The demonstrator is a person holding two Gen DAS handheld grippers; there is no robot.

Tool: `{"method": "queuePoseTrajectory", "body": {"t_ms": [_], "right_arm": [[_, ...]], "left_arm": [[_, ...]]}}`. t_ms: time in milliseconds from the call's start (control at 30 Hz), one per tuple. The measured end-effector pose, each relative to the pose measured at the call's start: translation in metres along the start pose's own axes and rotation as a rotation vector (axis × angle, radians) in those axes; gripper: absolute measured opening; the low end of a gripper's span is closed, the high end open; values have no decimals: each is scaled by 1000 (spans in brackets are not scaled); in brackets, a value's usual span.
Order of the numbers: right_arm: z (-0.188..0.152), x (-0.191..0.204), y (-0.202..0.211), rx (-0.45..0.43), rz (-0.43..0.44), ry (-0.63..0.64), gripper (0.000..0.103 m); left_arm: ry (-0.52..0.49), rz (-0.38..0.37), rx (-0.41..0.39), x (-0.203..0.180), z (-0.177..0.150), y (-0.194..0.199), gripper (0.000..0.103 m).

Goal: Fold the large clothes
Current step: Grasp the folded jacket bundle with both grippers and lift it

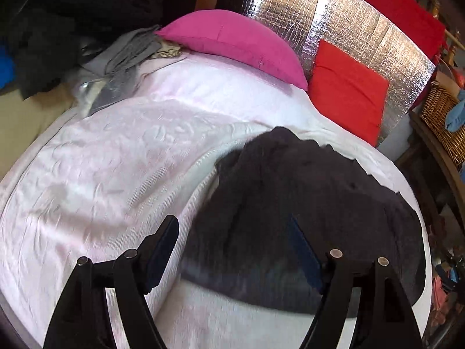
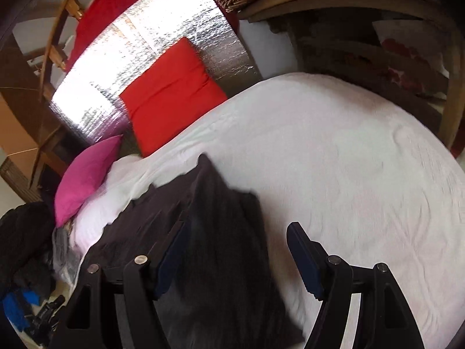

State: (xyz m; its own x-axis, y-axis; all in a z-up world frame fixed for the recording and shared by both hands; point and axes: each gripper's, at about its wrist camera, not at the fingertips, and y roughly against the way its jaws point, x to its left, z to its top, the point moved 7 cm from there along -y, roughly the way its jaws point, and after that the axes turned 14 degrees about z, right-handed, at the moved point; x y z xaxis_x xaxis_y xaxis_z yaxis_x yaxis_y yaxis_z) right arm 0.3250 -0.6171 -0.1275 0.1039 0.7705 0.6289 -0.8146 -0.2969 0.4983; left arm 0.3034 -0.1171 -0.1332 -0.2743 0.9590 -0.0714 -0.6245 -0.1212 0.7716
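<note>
We've got the dark garment (image 1: 293, 200) lying bunched on the bed (image 1: 116, 160), a charcoal heap on the pale pink-white cover, with no clean fold showing that we can make out. In the left wrist view it sits just ahead of us and off to the right, its near edge running under the right-hand finger. In the right wrist view the same dark garment (image 2: 209, 232) lies ahead and to the left, tapering to a peak that points away toward the pillows.

Our left claw (image 1: 232, 247) stands wide open with nothing pinched between its pads; cloth shows in the gap, but it lies on the bed below. Our right claw (image 2: 238, 258) is just as wide, and it grips nothing either, one finger over the fabric and one over bare cover.

So here's the key relation: the garment lies between our two hands, its long axis running roughly away from us toward the headboard. Neither hand looks clearly nearer; both hover at its near end, and we judge the next grab wants the near corners, one each side.

Beyond it lie the pink pillow (image 1: 232, 43) and the red cushion (image 1: 348, 93), propped against a silver foil panel (image 1: 348, 20). A pile of dark clothes (image 1: 58, 29) crowds the far left, and a wicker basket (image 1: 441, 116) sits off to the right.
</note>
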Motion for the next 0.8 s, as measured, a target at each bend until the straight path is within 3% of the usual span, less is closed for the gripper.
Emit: {"method": "queuePoseTrajectory", "body": {"t_ms": [267,400,567,700,800], "right_arm": [[-46,17,36,6,74,-15,74],[-55,4,40,8,88,-78,74],[-79,5,33,71,245,-242,74],[-108,27,23,143,377,-332,74],[-132,39,12,198,383,-350,74]], "left_arm": [[-35,21,-68,7,-14,16,80],[12,32,-19,26,-15,-2,80],[60,-118,91,18,-28,-8,80],[161,-321,270,-1,-58,-9,80],[214,-359,358,-9,-76,-18,80]]}}
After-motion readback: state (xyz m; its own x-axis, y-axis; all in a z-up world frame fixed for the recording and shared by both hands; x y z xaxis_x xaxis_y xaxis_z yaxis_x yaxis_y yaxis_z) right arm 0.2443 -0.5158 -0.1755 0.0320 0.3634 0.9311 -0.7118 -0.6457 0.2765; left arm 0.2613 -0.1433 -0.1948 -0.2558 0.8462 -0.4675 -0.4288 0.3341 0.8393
